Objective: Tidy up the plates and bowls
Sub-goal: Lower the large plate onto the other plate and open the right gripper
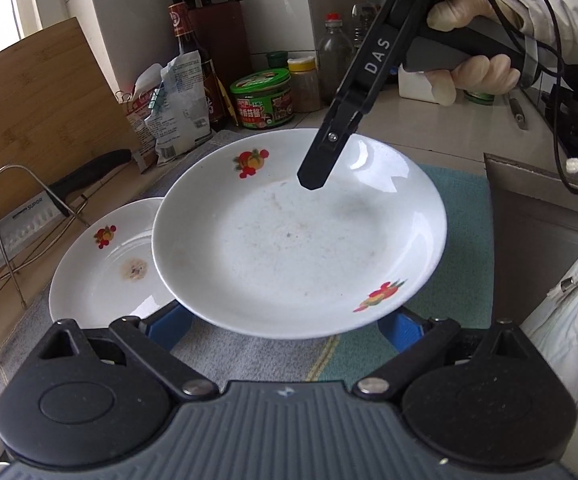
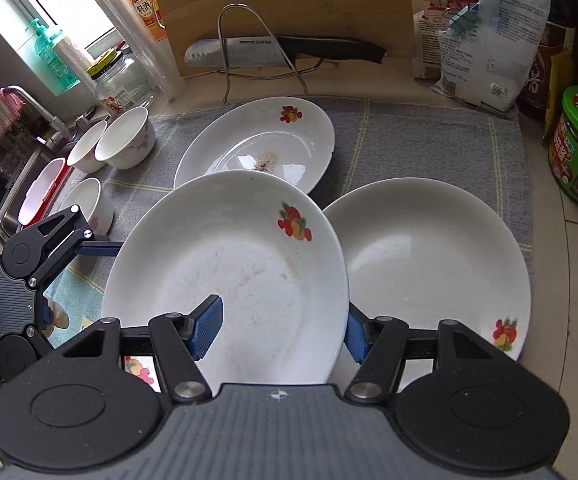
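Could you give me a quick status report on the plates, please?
Right gripper pinching lifted plate by its rim. Left gripper wide beneath it, grip unclear. Stained plate and another plate on towel close below.

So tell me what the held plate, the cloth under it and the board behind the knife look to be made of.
Held plate: glazed white ceramic, probably; glossy window glints, printed fruit decal.
Cloth: woven fabric, matte grey with pale grid lines.
Board: bamboo by the look, tan strips with a satin finish.
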The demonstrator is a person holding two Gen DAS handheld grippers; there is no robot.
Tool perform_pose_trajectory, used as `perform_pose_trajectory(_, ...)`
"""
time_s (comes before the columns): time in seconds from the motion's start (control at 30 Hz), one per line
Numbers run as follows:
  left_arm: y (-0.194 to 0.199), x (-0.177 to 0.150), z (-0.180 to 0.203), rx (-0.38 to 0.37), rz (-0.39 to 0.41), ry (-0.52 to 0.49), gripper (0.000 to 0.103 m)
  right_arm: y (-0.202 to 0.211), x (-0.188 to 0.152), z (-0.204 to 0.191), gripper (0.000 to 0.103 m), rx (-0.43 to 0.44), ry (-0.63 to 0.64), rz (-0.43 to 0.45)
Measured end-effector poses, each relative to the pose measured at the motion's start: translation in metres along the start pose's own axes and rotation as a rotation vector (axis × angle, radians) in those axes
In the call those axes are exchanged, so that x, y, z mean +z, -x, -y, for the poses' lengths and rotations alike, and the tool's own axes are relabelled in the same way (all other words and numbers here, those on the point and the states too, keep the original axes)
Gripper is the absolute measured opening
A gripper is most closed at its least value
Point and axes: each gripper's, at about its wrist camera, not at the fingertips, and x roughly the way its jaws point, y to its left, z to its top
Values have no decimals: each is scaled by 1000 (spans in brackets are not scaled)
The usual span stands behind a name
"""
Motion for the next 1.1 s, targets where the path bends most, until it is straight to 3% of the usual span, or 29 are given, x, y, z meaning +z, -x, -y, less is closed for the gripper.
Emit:
perform_pose_trajectory(0.67, -82, 54, 8, -82, -14, -64, 98, 14, -6, 88, 68, -73, -100, 15)
perform_pose_trajectory(0.83, -90, 56, -2, -107, -31, -24, 99, 11, -6, 97, 68, -68, -116, 20)
perform_pose_trajectory(1.0, -90, 62, 15, -104, 10, -143, 98, 7, -5, 100, 69, -60, -128, 21)
perform_pose_trajectory(1.1, -88, 63, 15, -109, 20, -155, 97, 9, -5, 102, 68, -46, -132, 17)
